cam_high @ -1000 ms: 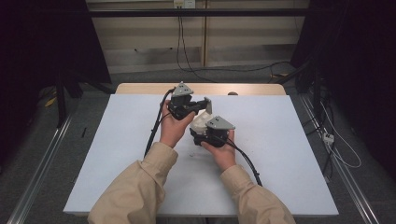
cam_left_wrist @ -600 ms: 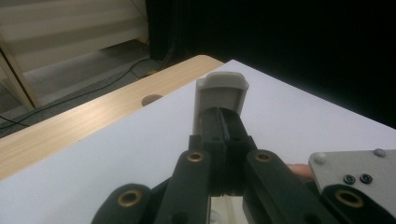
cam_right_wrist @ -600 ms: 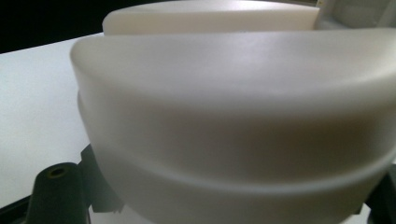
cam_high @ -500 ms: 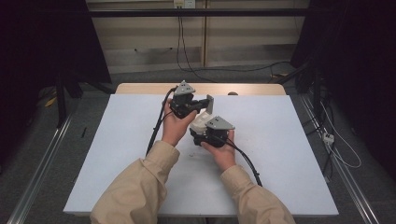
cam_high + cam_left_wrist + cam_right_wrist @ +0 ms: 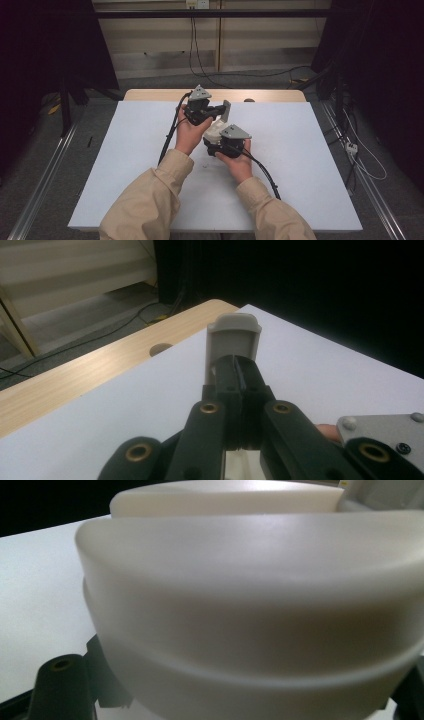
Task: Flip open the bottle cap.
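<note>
A white rounded container point(image 5: 213, 130) is held above the middle of the table between both hands. My right gripper point(image 5: 217, 138) is shut on its body; in the right gripper view its smooth white wall point(image 5: 250, 595) looms close, with a black finger point(image 5: 60, 680) at the lower left. A flat grey lid piece point(image 5: 226, 110) stands upright at the container's far side. My left gripper point(image 5: 216, 113) is shut on that grey piece point(image 5: 233, 337), its jaws pressed together point(image 5: 237, 371) on the lower edge.
The white tabletop point(image 5: 300, 165) stretches around the hands, with a wooden strip point(image 5: 270, 95) along its far edge and a round hole point(image 5: 161, 348) in that strip. Black cables point(image 5: 167, 145) trail from both grippers across the table. Dark curtains flank the sides.
The left gripper has edged slightly right and away with the grey piece. The right gripper and the white container have barely moved. Both holds are unchanged.
</note>
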The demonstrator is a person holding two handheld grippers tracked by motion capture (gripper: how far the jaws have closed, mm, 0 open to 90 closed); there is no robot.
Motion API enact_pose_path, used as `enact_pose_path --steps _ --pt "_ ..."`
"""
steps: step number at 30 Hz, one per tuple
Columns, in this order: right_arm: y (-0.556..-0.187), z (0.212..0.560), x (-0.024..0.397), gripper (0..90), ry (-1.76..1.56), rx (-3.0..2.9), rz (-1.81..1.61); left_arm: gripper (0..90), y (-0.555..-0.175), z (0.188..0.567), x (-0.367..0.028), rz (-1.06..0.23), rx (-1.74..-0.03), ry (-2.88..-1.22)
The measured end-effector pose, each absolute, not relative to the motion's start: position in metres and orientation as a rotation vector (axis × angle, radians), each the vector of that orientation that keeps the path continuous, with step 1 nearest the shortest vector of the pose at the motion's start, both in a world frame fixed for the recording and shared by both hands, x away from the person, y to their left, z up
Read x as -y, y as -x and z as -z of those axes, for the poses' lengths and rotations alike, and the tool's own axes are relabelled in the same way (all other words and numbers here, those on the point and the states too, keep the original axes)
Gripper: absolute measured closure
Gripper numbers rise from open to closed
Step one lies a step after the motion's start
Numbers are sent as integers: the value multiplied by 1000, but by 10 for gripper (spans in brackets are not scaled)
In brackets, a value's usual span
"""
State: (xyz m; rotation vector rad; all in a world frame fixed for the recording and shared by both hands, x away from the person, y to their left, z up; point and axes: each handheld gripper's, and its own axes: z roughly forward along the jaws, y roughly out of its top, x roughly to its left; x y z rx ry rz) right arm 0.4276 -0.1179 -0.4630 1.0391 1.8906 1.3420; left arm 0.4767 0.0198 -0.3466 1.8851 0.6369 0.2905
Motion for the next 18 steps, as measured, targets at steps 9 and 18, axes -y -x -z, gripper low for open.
enact_pose_path --steps 9,18 --pt "-428 463 118 186 -1033 -1890 -1339 900 -480 348 -17 -277 -638 -1887" --pt "-428 463 118 186 -1038 -1891 -1340 900 -482 350 -14 -278 -638 -1896"
